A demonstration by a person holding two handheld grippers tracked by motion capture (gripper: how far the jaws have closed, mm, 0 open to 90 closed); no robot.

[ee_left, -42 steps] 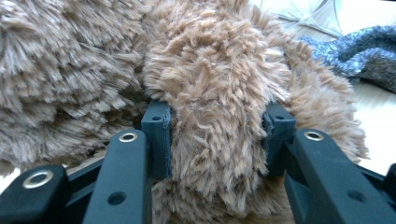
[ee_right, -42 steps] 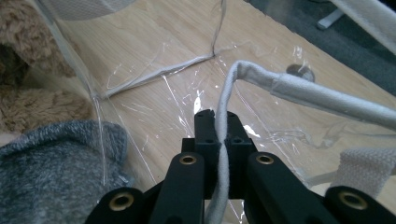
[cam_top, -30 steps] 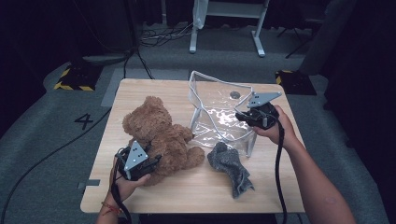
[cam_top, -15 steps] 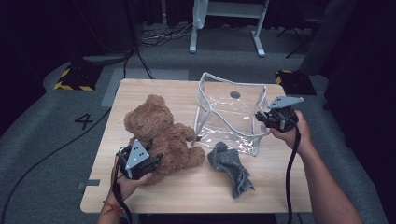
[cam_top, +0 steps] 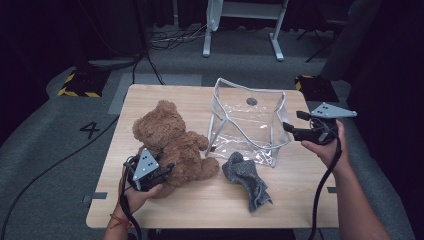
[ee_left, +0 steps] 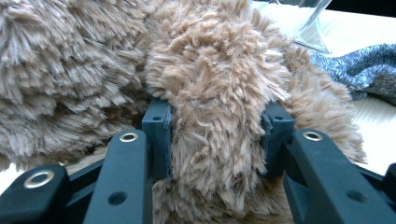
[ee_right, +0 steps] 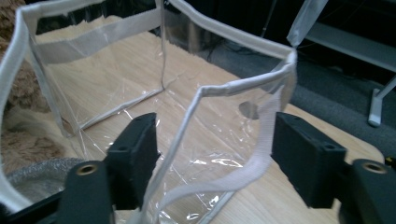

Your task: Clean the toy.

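Your right gripper [cam_top: 292, 131] has just been opening and has drawn off the clear bag [cam_top: 248, 122], which now stands upright near the table's [cam_top: 165, 95] far right edge, while your left gripper [cam_top: 159, 167] clamps the teddy bear's [cam_top: 170, 142] limb, ready for loading.

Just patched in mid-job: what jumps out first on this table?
A brown teddy bear sits left of centre, one limb clamped in the left gripper. Right of it stands an open clear bag; the right gripper is at its right rim, jaws just opened. A grey sock lies in front of the bag.
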